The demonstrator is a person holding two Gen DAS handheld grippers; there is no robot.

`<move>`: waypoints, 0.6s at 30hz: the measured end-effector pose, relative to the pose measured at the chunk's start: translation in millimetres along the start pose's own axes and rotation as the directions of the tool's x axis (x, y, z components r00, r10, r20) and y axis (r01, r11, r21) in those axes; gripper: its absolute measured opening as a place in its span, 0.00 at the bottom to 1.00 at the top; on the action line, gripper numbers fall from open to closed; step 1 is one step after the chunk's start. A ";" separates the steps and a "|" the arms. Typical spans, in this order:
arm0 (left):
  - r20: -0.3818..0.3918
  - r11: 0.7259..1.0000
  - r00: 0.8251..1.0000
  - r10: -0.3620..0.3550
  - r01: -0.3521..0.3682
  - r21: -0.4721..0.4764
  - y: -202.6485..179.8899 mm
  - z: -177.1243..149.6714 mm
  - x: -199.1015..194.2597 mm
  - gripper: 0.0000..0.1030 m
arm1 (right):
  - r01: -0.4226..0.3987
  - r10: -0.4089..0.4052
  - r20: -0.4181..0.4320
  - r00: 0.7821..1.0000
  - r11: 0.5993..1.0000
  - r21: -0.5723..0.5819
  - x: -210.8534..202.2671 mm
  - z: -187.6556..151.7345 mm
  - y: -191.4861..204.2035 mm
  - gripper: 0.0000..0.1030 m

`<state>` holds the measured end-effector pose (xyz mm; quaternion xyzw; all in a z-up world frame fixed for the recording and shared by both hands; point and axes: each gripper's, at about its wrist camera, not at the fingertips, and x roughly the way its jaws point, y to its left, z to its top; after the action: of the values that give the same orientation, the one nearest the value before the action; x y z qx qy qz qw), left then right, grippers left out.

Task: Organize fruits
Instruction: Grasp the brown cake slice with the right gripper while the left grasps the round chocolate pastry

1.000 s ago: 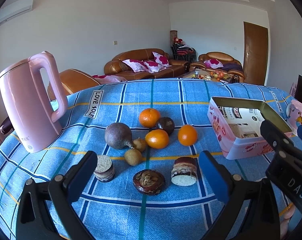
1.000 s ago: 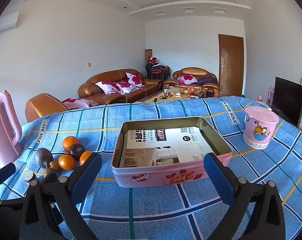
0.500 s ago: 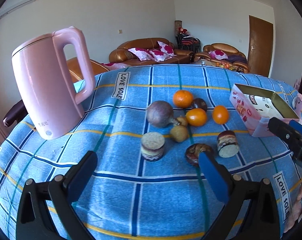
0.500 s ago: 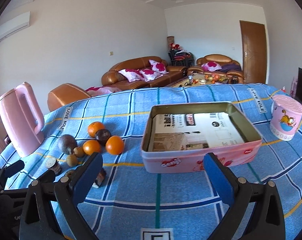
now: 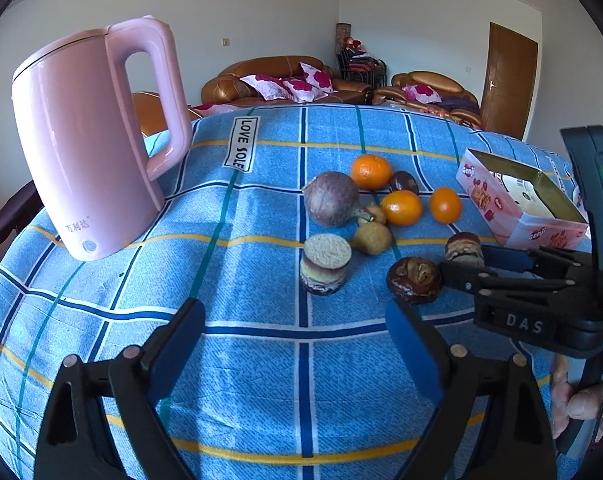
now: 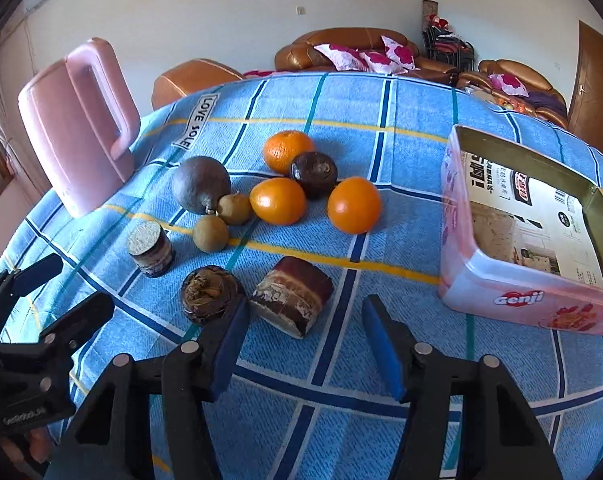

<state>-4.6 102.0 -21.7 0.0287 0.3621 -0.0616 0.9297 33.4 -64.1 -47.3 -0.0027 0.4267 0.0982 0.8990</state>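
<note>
Fruit lies clustered on the blue checked cloth: three oranges (image 6: 277,201), a big purple-brown fruit (image 6: 199,184), a dark round one (image 6: 313,174) and two small brown ones (image 6: 210,233). In front of them are a cut cylinder piece (image 6: 150,250), a wrinkled dark piece (image 6: 209,294) and a red-brown cut chunk (image 6: 291,298). My right gripper (image 6: 305,302) is closing with the chunk between its jaws. Its left pad is at the chunk's edge and a gap remains on the right. My left gripper (image 5: 293,307) is closing slightly, wide and empty, short of the cylinder piece (image 5: 326,262).
An open pink tin (image 6: 501,292) lined with printed paper stands to the right of the fruit. A tall pink kettle (image 5: 89,140) stands at the left. Bare cloth lies in front of the left gripper. A hand (image 5: 577,396) holds the right gripper's handle.
My right gripper swung left from the tin, dipped to the cut pieces and narrowed its jaws around the chunk. The left gripper shifted left towards the kettle, then held still.
</note>
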 end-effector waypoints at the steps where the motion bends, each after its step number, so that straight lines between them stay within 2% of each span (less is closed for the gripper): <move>1: -0.002 1.000 1.000 -0.008 0.008 0.004 -2.2 0.3 0.3 0.91 | 0.002 -0.002 0.000 1.000 1.000 -0.008 1.1 2.1 0.4 0.57; 3: -0.010 1.000 1.000 -0.024 0.024 0.007 -4.8 1.0 2.5 0.91 | 0.007 -0.007 -0.010 1.000 0.999 -0.031 5.1 5.2 1.5 0.57; 5: -0.020 0.999 0.999 -0.046 0.046 0.004 -8.7 1.7 3.9 0.87 | 0.003 -0.004 -0.011 1.000 0.999 -0.054 4.1 5.1 4.3 0.44; 10: -0.041 0.994 0.994 -0.105 0.105 0.007 -26.9 7.3 8.4 0.82 | -0.048 0.049 0.004 0.999 0.998 -0.044 -2.9 1.1 -1.6 0.44; 12: -0.040 0.994 0.994 -0.106 0.107 0.025 -37.2 10.3 9.8 0.81 | -0.073 0.074 0.049 0.996 0.997 -0.024 -14.9 -2.2 -10.4 0.44; 15: -0.053 0.992 0.991 -0.120 0.122 0.028 -50.0 15.1 16.8 0.79 | -0.048 0.051 0.138 0.989 0.999 -0.025 -37.2 -8.1 -21.1 0.44; 18: -0.086 0.992 0.988 -0.126 0.128 0.017 -60.7 19.5 28.8 0.69 | -0.006 0.012 0.203 0.979 1.000 -0.029 -54.1 -14.6 -29.8 0.44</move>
<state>21.3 37.3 -27.3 0.0186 0.4016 -0.1237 0.9072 -5.8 -104.1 -17.4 -0.0034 0.3310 0.1082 0.9374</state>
